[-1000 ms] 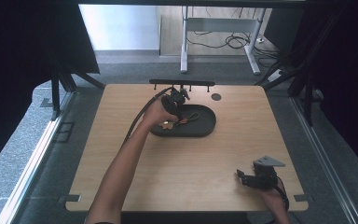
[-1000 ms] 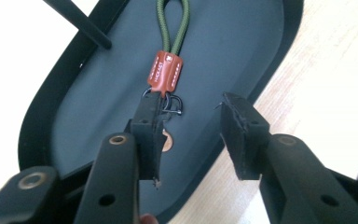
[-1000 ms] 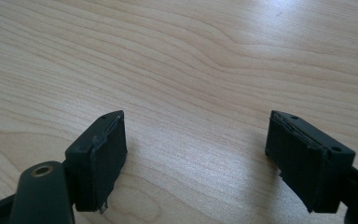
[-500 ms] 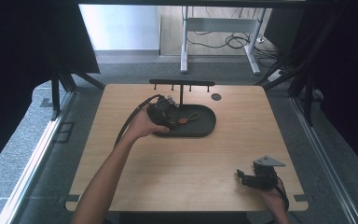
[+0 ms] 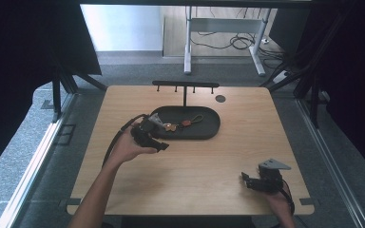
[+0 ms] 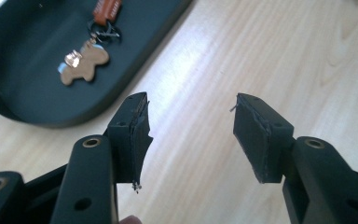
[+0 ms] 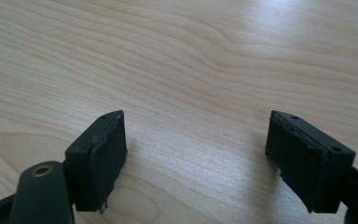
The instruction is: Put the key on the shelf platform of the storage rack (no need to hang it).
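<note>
High view: the wooden worktop (image 5: 195,161) carries a black oval tray (image 5: 209,130) near its far edge, centred side to side. Behind the tray, a black rack with short pegs (image 5: 185,86) stands at the far edge. A small dark round disc (image 5: 220,99) is set in the worktop surface to the right of the rack. Inside the tray lies a keychain (image 5: 183,124) with a tan bear-shaped tag, a brown leather tab and a cord loop; it rests in the left half of the tray. The left gripper (image 5: 158,142) is held just outside the left end of the tray, over bare wood, with its cable trailing to the left. The right gripper (image 5: 247,180) rests near the near right corner of the worktop, well apart from the tray, its grey three-cornered plate on top.

Left gripper view: the jaws stand apart with bare wood between them. The tray (image 6: 23,88) lies at upper left, its rim just beyond the left jaw. The keychain (image 6: 85,60) lies flat on the tray floor, bear tag nearest, brown tab farther.

Right gripper view: the jaws stand wide apart over the bare worktop (image 7: 191,70), with nothing between them.
</note>
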`<state>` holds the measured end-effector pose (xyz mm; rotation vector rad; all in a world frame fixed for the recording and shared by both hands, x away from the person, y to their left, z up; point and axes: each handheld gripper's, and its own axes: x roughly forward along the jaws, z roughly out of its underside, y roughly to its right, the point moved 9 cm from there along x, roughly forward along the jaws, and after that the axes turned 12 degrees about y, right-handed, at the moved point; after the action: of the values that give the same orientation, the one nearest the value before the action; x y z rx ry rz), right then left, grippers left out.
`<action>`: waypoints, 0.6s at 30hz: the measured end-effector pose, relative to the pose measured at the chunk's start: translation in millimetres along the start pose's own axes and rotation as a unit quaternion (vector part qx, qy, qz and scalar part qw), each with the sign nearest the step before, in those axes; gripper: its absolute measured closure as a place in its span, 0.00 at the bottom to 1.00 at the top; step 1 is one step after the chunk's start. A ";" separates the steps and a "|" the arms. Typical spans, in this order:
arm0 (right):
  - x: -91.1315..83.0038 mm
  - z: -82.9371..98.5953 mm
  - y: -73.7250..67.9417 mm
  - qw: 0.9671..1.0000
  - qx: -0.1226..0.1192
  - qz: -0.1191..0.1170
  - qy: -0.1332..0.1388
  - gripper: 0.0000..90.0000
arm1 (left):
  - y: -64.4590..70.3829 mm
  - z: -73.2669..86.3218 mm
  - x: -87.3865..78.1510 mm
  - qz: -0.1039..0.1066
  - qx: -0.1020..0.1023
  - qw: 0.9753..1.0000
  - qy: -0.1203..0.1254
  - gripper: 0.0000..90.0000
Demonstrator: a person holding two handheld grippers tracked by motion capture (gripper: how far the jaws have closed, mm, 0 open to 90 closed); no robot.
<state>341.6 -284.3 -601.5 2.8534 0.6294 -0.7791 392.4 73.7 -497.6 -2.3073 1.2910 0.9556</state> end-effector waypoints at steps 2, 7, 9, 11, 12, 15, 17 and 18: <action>-0.1 0.0 0.0 1.000 0.001 0.000 0.000 0.23 | 4.6 9.0 -2.3 -0.001 0.000 1.000 0.000 0.52; 0.0 -0.1 0.0 1.000 0.001 0.000 0.001 0.23 | 16.6 29.3 -7.0 0.002 -0.003 1.000 0.003 0.51; 0.0 -0.2 0.2 1.000 0.001 0.000 0.001 0.23 | 18.6 32.7 -8.3 0.003 -0.004 1.000 0.005 0.51; 0.0 0.0 0.5 1.000 0.001 0.000 0.000 0.23 | 22.4 43.6 -12.9 -0.014 -0.001 1.000 0.002 0.51; 0.0 0.0 0.5 1.000 0.001 0.000 0.000 0.23 | 22.4 43.6 -12.9 -0.014 -0.001 1.000 0.002 0.51; 0.0 0.0 0.5 1.000 0.001 0.002 0.000 0.23 | 30.1 56.2 -19.2 -0.017 -0.008 1.000 0.017 0.51; 0.0 0.0 0.6 1.000 0.001 0.002 0.000 0.23 | 31.2 59.7 -19.6 -0.016 -0.009 1.000 0.018 0.51; 0.2 -0.1 0.7 1.000 0.002 0.004 0.000 0.23 | 32.3 66.4 -19.1 -0.018 -0.013 1.000 0.017 0.51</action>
<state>342.1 -284.8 -601.5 2.8580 0.6172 -0.7817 332.0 106.1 -531.1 -2.3683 1.2532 0.9318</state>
